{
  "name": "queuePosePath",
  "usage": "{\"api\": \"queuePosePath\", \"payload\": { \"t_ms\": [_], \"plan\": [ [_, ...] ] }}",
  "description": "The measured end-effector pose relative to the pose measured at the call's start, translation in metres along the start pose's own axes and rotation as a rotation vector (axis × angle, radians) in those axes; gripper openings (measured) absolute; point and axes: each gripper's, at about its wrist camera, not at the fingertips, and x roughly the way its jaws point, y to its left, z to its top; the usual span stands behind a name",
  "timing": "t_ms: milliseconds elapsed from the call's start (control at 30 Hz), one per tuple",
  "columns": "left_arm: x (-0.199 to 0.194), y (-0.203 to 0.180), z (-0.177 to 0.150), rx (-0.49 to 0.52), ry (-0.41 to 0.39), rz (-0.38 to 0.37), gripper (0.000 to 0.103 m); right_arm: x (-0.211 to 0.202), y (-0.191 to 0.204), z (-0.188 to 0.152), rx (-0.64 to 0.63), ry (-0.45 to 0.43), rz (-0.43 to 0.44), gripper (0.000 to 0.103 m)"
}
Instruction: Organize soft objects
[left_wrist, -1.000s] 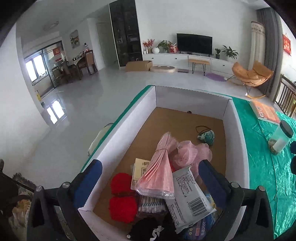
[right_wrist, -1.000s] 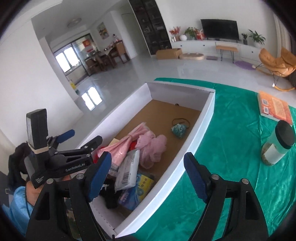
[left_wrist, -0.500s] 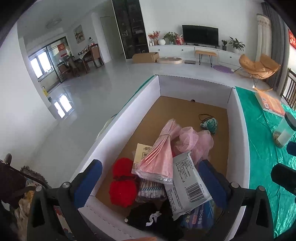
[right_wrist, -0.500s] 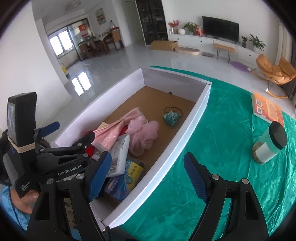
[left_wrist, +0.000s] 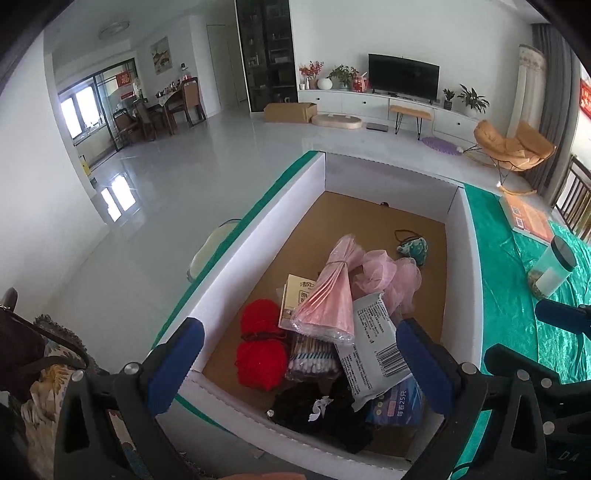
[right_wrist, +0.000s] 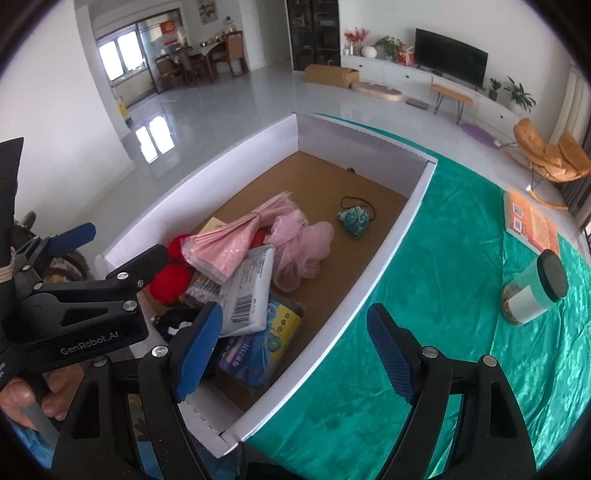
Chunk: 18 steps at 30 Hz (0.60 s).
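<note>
A white box (left_wrist: 469, 258) with a brown floor holds a heap at its near end: red yarn (left_wrist: 260, 347), a pink bundle in clear wrap (left_wrist: 328, 295), a pink mesh puff (left_wrist: 391, 273), a white wipes pack (left_wrist: 373, 350), black fabric (left_wrist: 321, 410) and a blue pack (left_wrist: 397, 406). A teal pouch (left_wrist: 413, 247) lies alone farther in. My left gripper (left_wrist: 299, 354) hovers open above the heap, touching nothing. My right gripper (right_wrist: 295, 332) is open over the box's right wall (right_wrist: 369, 266), beside the wipes pack (right_wrist: 251, 291) and puff (right_wrist: 303, 247).
A green cloth (right_wrist: 443, 258) covers the table right of the box. On it stand a jar with a black lid (right_wrist: 535, 291) and an orange book (right_wrist: 532, 221). A person's hand (right_wrist: 22, 398) grips the left tool. Beyond the box's left wall is open floor.
Both grippers have drawn back toward the box's near end; its near wall now shows in the left wrist view. The right view has tilted. Neither gripper's jaws have moved.
</note>
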Motion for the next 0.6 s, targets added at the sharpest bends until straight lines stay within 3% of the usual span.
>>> {"api": "queuePosePath", "payload": {
  "t_ms": [600],
  "plan": [
    [-0.002,0.017,-0.001,-0.051,0.002,0.002,0.103,-0.011,0.019,0.006,0.007,0.005,0.025,0.083]
  ]
}}
